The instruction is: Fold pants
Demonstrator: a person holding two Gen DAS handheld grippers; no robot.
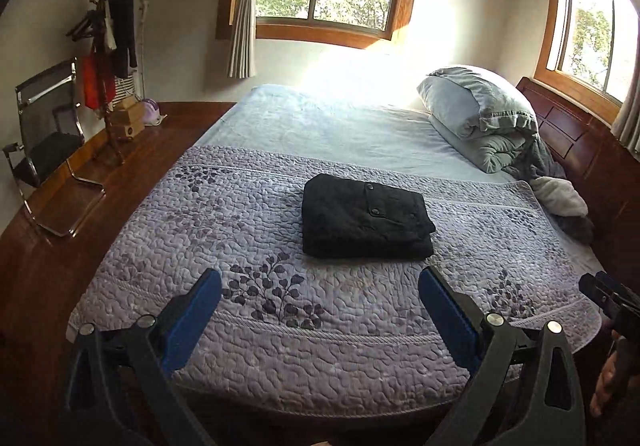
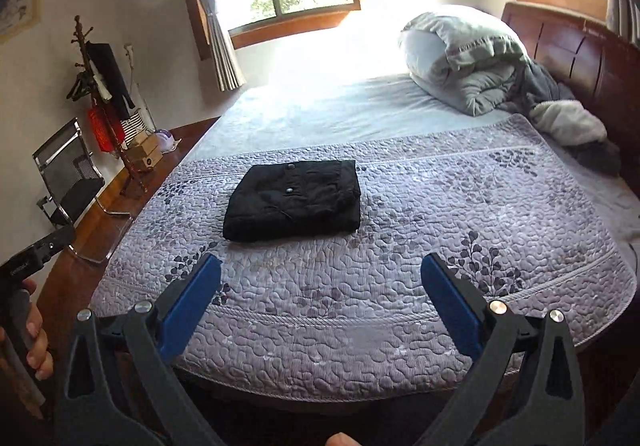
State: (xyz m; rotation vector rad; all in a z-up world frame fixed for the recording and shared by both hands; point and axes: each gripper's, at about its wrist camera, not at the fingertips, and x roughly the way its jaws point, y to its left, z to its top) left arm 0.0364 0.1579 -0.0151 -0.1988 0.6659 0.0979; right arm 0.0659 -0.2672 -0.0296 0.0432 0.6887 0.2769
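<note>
Nearest the lens: left gripper (image 1: 320, 288) with blue pads (image 1: 448, 310) spread wide, nothing between them, raised over the foot of the bed and angled down at it. Right gripper (image 2: 321, 273) likewise spread wide and empty, same downward tilt, level with its partner. At the left edge of the right wrist view, a hand (image 2: 30, 338) wrapped round the left gripper's black handle; at the right edge of the left wrist view, the edge of the other hand (image 1: 606, 386) beside the right gripper's body. Below both, a lilac quilted bedspread (image 1: 280, 346) with dark leaf prints. Farther up, well clear of both grippers, the black pants (image 1: 366, 221) folded into a compact rectangle, snap buttons on top, flat near the quilt's middle. Beyond, pale blue sheet (image 1: 340, 125), a rolled grey duvet (image 1: 480, 105) by the wooden headboard (image 2: 580, 45). Left of the bed, a chair (image 1: 48, 125) and a coat rack (image 1: 108, 57) hung with clothes.
</note>
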